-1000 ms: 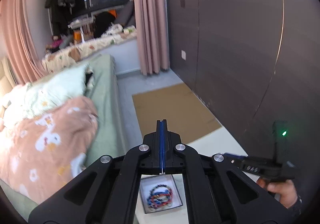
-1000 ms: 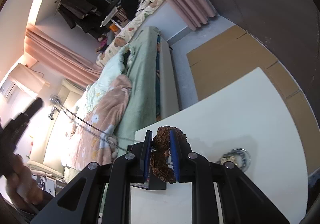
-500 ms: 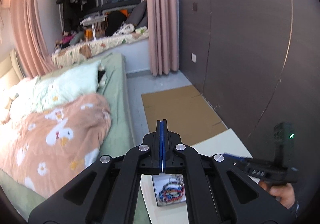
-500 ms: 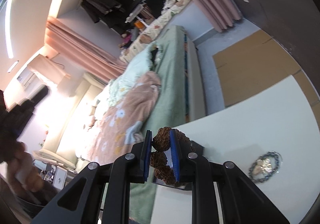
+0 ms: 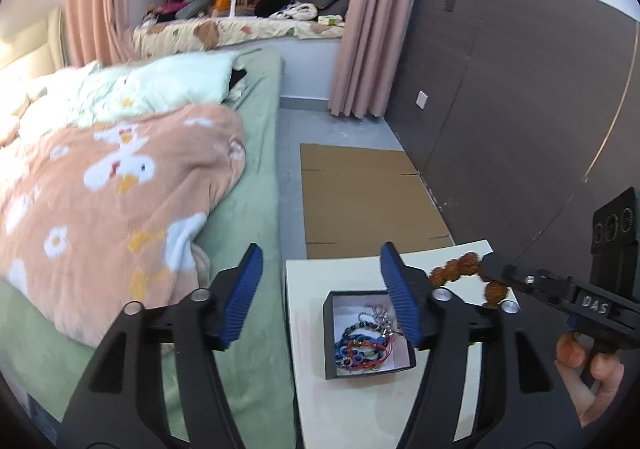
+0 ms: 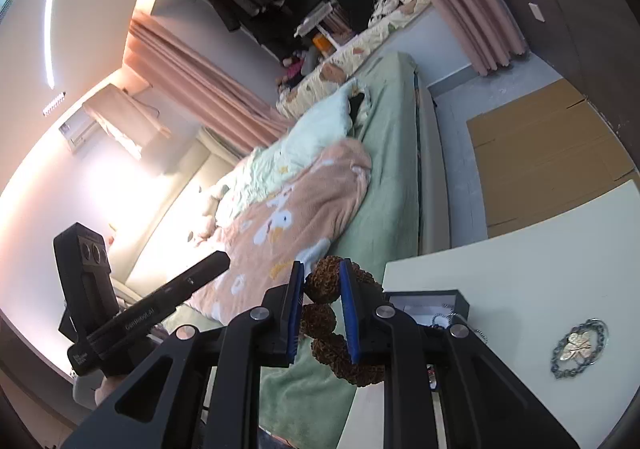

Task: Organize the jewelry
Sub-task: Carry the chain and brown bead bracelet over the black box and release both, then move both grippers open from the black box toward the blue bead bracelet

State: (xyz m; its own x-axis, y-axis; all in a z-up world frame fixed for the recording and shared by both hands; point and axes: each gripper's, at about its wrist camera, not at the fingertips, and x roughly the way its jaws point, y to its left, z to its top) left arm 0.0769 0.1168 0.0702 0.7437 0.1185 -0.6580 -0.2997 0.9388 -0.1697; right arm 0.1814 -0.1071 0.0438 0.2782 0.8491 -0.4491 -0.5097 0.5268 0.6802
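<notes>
A black open jewelry box sits on the white table and holds several beaded bracelets and a silver chain. My left gripper is open and empty, above the box's left side. My right gripper is shut on a brown rough-bead bracelet, held in the air beside the box. In the left wrist view that bracelet hangs just right of the box at the right gripper's tip. A silver chain piece with a pale clover charm lies on the table to the right.
A bed with a peach duvet and green sheet runs along the table's left edge. Flattened cardboard lies on the floor beyond the table. A dark panelled wall stands on the right.
My left gripper has opened from shut and tilted down over the box. My right gripper has carried the brown bracelet closer to the box.
</notes>
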